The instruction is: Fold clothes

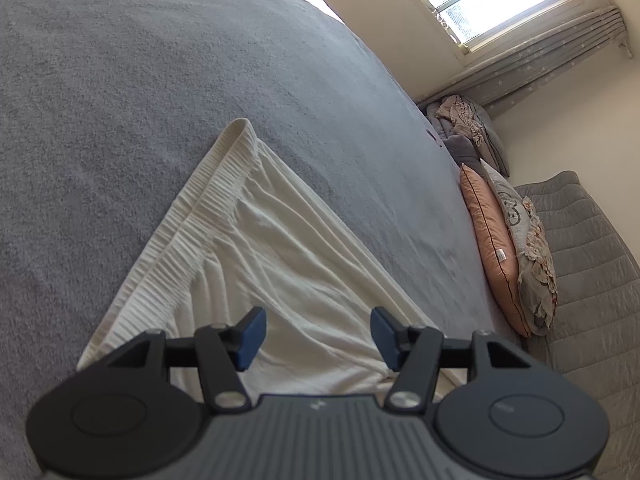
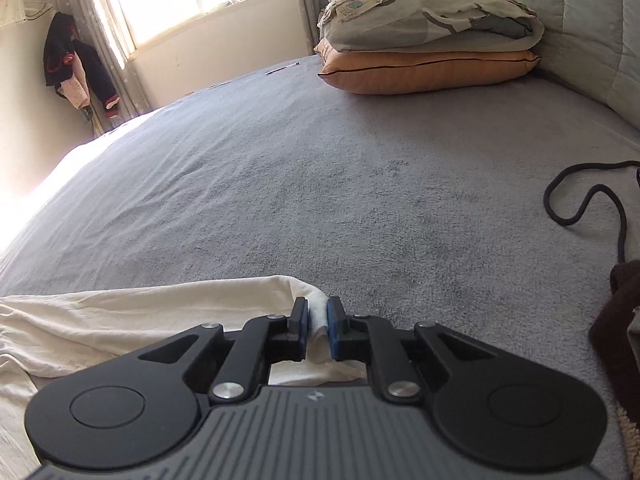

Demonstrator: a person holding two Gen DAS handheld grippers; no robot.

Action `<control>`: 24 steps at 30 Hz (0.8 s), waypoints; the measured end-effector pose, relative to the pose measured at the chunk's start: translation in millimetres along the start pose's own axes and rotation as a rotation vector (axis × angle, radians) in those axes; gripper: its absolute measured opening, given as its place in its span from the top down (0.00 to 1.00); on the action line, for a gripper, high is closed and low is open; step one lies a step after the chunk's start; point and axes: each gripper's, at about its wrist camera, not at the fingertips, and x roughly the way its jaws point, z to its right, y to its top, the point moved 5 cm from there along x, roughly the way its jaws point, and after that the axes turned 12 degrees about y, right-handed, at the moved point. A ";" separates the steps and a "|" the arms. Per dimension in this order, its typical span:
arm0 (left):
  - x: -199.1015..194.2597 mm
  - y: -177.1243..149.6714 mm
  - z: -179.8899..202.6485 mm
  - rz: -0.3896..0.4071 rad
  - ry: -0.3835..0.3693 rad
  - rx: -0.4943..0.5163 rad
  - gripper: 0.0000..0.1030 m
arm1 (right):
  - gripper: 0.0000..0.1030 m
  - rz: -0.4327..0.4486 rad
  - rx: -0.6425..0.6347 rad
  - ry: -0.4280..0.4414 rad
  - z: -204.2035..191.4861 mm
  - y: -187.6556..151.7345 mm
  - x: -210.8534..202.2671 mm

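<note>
A cream garment with a ribbed elastic waistband lies spread on the grey bed cover. My left gripper hovers over its wrinkled cloth with the blue pads wide apart and nothing pinched between them. In the right wrist view the same cream garment stretches to the left, and my right gripper is shut on a bunched end of it, a white fold squeezed between the blue pads.
An orange pillow with a folded grey quilt on top sits at the head of the bed. A black cord loops at the right beside a brown cloth. Dark clothes hang by the window.
</note>
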 end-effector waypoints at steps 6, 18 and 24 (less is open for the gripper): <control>1.5 0.0 -1.5 -0.004 0.008 -0.002 0.42 | 0.83 0.059 0.053 0.127 -10.6 -0.6 -3.6; 2.6 -1.4 -0.8 -0.010 0.003 0.003 0.41 | 0.68 0.163 0.330 0.090 27.9 -4.0 -17.2; 2.9 -2.3 -1.0 -0.011 0.005 0.006 0.41 | 0.67 0.113 0.319 0.095 24.6 -19.0 -2.2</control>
